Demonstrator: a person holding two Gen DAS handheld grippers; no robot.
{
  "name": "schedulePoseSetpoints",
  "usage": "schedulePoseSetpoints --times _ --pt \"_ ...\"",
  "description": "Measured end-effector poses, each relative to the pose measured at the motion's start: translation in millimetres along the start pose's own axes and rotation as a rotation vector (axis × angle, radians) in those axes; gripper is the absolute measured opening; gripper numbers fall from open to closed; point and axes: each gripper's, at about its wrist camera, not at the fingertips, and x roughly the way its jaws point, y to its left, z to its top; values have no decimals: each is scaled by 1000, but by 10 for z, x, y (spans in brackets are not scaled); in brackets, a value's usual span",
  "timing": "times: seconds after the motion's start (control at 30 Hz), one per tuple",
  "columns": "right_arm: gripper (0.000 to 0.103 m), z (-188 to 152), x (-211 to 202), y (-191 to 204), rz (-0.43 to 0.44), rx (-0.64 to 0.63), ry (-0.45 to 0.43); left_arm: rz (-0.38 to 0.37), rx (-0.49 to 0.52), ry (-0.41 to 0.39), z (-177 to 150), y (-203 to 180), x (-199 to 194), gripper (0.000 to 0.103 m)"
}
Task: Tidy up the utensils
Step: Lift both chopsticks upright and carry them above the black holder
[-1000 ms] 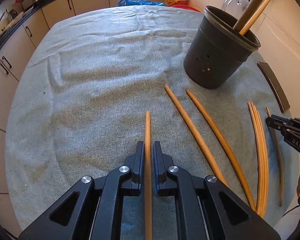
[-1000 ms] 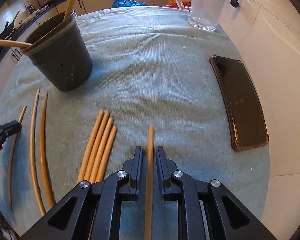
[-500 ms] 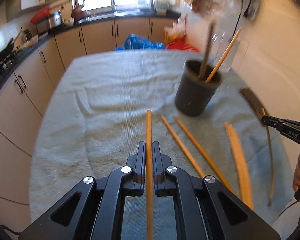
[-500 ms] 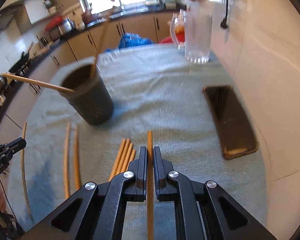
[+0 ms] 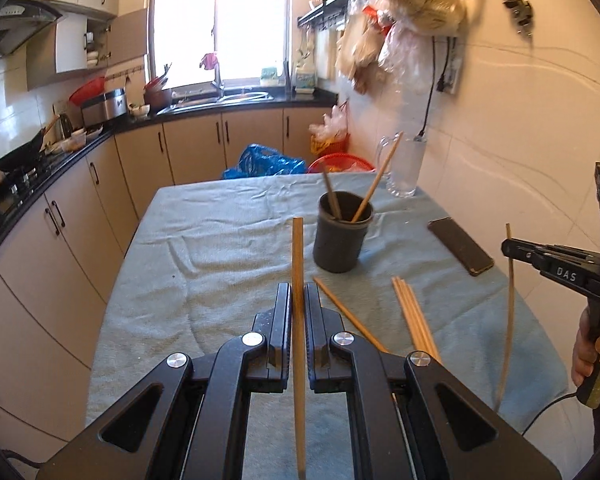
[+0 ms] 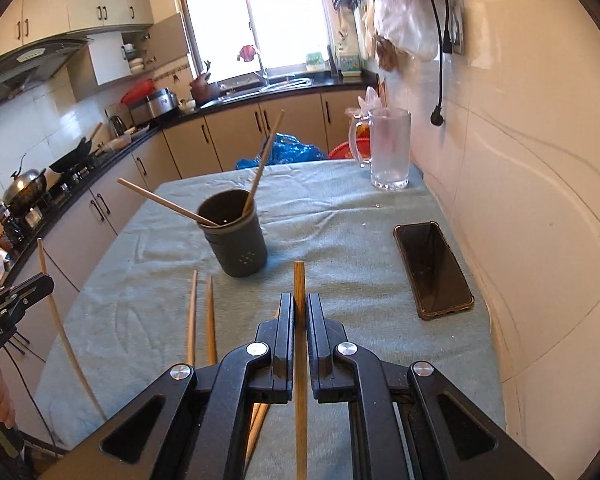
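A: What is the left hand-held gripper [image 5: 298, 300] doing?

B: It is pinched tight on 1 chopstick [image 5: 298, 280]. The stick runs straight down the middle between the 2 fingers and pokes out past the tips. It is up in the air, above the table [image 5: 220, 248].

A: And the right hand-held gripper [image 6: 299, 312]?

B: Same thing. It squeezes its own wooden stick [image 6: 299, 288], and that one is off the table too.

A: Where is the cup?

B: The dark holder cup [image 5: 342, 232] stands upright on the gray-green cloth [image 5: 204, 264], near the middle of the table. 2 sticks already lean inside it, tips up.

A: Are more sticks lying down?

B: Yes. In the left view, 1 loose stick [image 5: 348, 314] lies on the cloth just right of the fingers, and a little bunch of sticks [image 5: 414, 316] lies farther right. In the right view, 2 sticks [image 6: 200, 316] lie side by side to the left of the fingers.

A: What else is on the table?

B: A black phone [image 6: 432, 268] lies flat near the wall side. A clear glass mug [image 6: 390, 148] stands at the far end, by the white tiled wall [image 6: 520, 160]
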Motion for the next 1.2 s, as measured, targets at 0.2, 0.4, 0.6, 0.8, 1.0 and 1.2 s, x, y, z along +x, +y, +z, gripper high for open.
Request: schedulePoseSetpoints --times 0.2,0.4,0.6,0.8,1.0,1.2 --pt "6 -53 -233 83 8 -12 -37 -16 31 -71 4 -163 -308 6" --pt "6 -41 -372 118 10 -9 -67 -38 45 -101 78 -284 -467 6" --pt "6 69 -472 160 19 -13 -101 -73 20 -97 251 -287 -483 6" --pt "6 269 -580 223 23 -31 -144 -73 23 -116 512 -301 -472 6" --pt "6 600 -640 356 36 -59 -194 -62 23 -147 896 -356 -399 6" --pt "6 954 -557 500 48 -76 -227 -70 -12 -170 1327 -404 -230 6"
